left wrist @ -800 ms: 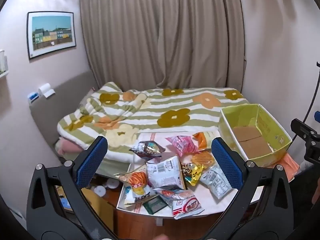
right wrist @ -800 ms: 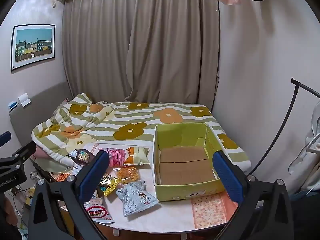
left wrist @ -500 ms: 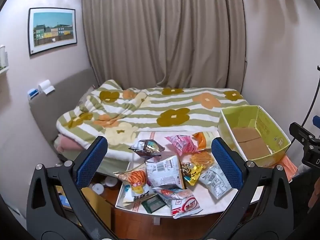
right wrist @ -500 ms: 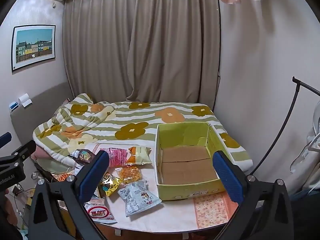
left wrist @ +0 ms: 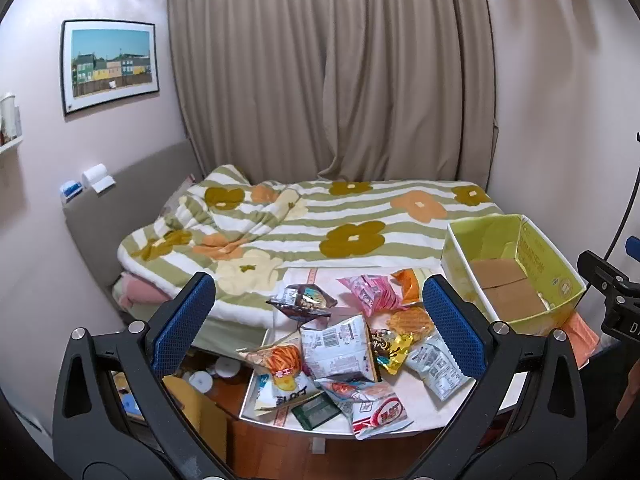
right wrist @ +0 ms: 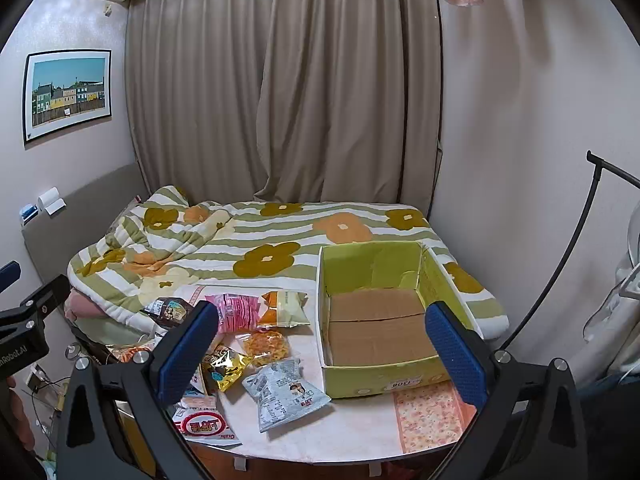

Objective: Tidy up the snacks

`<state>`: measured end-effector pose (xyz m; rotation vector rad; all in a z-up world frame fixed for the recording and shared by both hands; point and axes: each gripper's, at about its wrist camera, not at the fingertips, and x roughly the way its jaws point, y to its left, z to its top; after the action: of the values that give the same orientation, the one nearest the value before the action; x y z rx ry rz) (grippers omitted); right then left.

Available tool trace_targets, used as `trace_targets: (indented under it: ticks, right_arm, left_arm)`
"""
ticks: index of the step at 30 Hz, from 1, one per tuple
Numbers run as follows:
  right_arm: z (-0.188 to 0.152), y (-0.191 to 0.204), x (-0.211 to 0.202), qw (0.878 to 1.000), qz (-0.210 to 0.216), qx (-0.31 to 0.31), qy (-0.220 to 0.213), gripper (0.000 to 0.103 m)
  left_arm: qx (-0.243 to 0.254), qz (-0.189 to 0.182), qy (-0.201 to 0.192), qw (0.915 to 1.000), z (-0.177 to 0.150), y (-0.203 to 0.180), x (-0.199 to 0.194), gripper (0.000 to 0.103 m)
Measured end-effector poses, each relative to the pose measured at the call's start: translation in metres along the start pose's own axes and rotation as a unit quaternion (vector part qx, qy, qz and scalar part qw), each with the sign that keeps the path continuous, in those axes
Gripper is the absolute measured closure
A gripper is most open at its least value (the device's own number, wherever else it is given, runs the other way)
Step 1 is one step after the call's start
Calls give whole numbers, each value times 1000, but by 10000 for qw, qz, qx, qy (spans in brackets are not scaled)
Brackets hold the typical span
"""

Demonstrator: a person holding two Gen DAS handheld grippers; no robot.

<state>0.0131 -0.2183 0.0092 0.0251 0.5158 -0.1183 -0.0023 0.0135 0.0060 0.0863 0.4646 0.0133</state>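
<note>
Several snack bags lie in a loose heap on the white table (left wrist: 416, 412), among them a silver bag (left wrist: 340, 346), a pink bag (left wrist: 370, 292) and a dark bag (left wrist: 302, 300). An empty yellow-green cardboard box (right wrist: 380, 312) stands at the table's right end and also shows in the left wrist view (left wrist: 516, 268). My left gripper (left wrist: 320, 326) is open and empty, held above and in front of the heap. My right gripper (right wrist: 320, 350) is open and empty, in front of the box, with a grey bag (right wrist: 284, 394) and a pink bag (right wrist: 236, 312) to its left.
A bed with a flowered striped quilt (left wrist: 320, 224) lies right behind the table, curtains (right wrist: 288, 100) beyond it. Clutter sits on the floor at the left (left wrist: 200, 384). A black stand pole (right wrist: 576, 248) rises at the right by the wall.
Both grippers have drifted slightly back and up, so the table and bed sit a little lower in view. Nothing on the table has moved and both stay open.
</note>
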Motion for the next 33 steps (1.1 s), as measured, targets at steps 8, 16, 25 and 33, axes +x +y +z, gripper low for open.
trace_targets:
  ticks: [8,16,25,33]
  right_arm:
    - [-4,4,0,10000,1,-4,-8,1]
    - [-6,6,-1,10000,32,18,29,1]
    - [-7,6,0,10000,25,14,37,1]
    - [-8,7,0,10000,38,32,45,1]
  left_arm:
    - [-85,-158,49,9998,-1,8,1,0]
    - [-82,-146,139,9998,1,10,6,0]
    - [-106,-126,199,9997,-2,11,10,0]
    - [-107,-120,192,9997,-5,13,12,0]
